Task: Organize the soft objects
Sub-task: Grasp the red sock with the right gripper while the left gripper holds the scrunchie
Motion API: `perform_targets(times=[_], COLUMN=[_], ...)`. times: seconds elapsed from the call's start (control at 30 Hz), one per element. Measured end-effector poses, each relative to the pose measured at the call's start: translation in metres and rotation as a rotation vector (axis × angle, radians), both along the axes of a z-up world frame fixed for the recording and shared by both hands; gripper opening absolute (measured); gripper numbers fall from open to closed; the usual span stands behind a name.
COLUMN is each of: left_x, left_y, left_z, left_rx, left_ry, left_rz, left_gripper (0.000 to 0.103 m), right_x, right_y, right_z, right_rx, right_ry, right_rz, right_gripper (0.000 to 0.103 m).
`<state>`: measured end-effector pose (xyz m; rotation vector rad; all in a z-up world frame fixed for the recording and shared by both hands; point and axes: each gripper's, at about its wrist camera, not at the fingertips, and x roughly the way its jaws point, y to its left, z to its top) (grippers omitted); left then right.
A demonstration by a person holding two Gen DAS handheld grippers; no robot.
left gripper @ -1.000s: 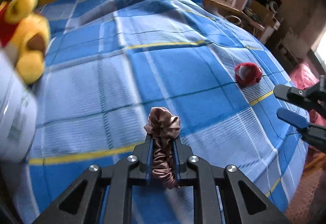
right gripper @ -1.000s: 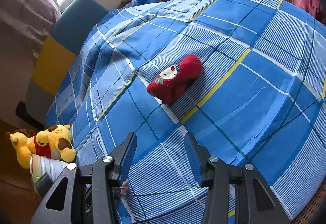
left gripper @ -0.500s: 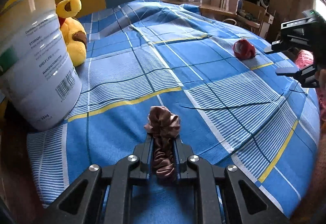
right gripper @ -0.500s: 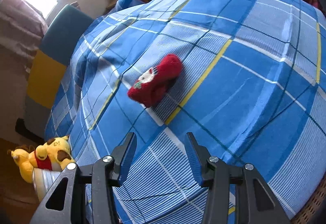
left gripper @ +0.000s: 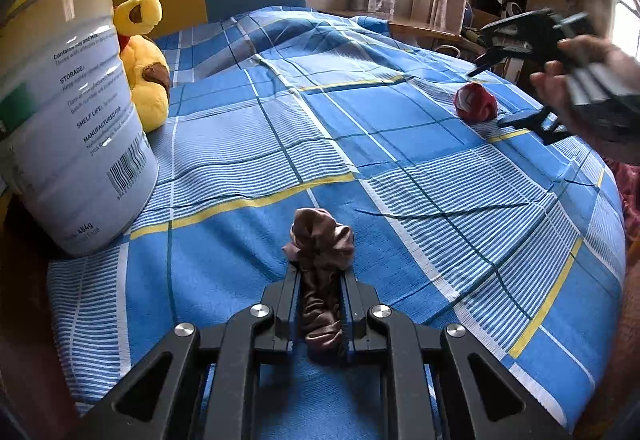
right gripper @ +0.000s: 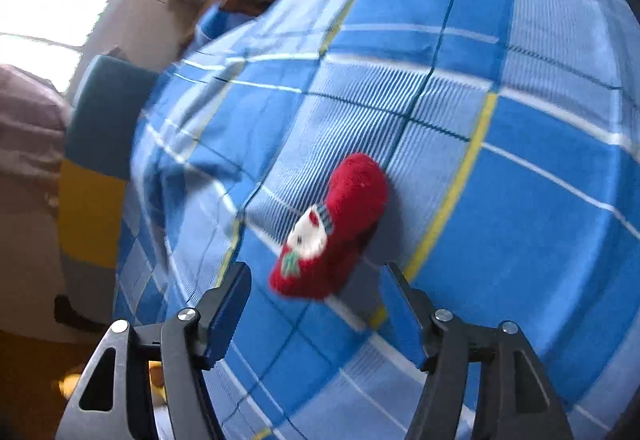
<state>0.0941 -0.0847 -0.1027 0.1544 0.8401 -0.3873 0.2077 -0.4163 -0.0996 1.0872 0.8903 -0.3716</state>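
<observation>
Tin (left gripper: 76,112) partly hiding yellow plush (left gripper: 146,80)

Tin (left gripper: 76,112) left, sock (left gripper: 476,106) right

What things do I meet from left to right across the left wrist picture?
Tin can → yellow plush toy → brown scrunchie held in the left gripper → red sock → right gripper.

Both handheld tools share one build: the left gripper (left gripper: 320,280) and right gripper (right gripper: 316,304) are matte black linkage frames with triangular cut-outs, round silver screws at each pivot, and slim blue pads lining the fingers (right gripper: 228,308). A bare hand (left gripper: 576,96) wraps the right tool's black handle.
</observation>
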Motion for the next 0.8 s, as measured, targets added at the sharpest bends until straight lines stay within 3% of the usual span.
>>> perform_targets(times=[0.13,0.2,0.27,0.43,0.53,0.6,0.63,0.8], left_x=[0.000,0.000,-0.001,-0.001,-0.002,-0.002,-0.002,-0.003], left_y=[0.003,0.002,0.002,0.003,0.002,0.001,0.001,0.000], left_z=[0.000,-0.001,-0.001,-0.001,-0.001,0.000,0.000,0.000], left_rx=[-0.016,-0.015,-0.017,-0.018,-0.011,-0.006,-0.006,0.000], left_ry=[0.004,0.002,0.000,-0.003,-0.007,-0.009,-0.009,-0.012], left_rz=[-0.002,-0.003,-0.003,-0.004,-0.005,-0.004,-0.004,-0.004], left_gripper=[0.017,0.017,0.017,0.017,0.017,0.017,0.017,0.017], right_x=[0.025,0.043,0.051,0.037,0.017,0.009,0.004,0.010], right_y=[0.009,0.027,0.047,0.112,0.146,0.159,0.160,0.149], right_z=[0.001,0.007,0.014,0.030,0.021,0.003,-0.001,-0.001], right_rx=[-0.150,-0.278,-0.381,-0.468,-0.508,-0.588,-0.629,-0.562], right_ry=[0.043,0.093,0.111,0.082,0.100,0.126,0.096,0.095], right_rz=[0.038,0.180,0.303,0.660,0.802,0.827,0.806,0.775], right_gripper=[0.067,0.039,0.023,0.022,0.022,0.024,0.027,0.027])
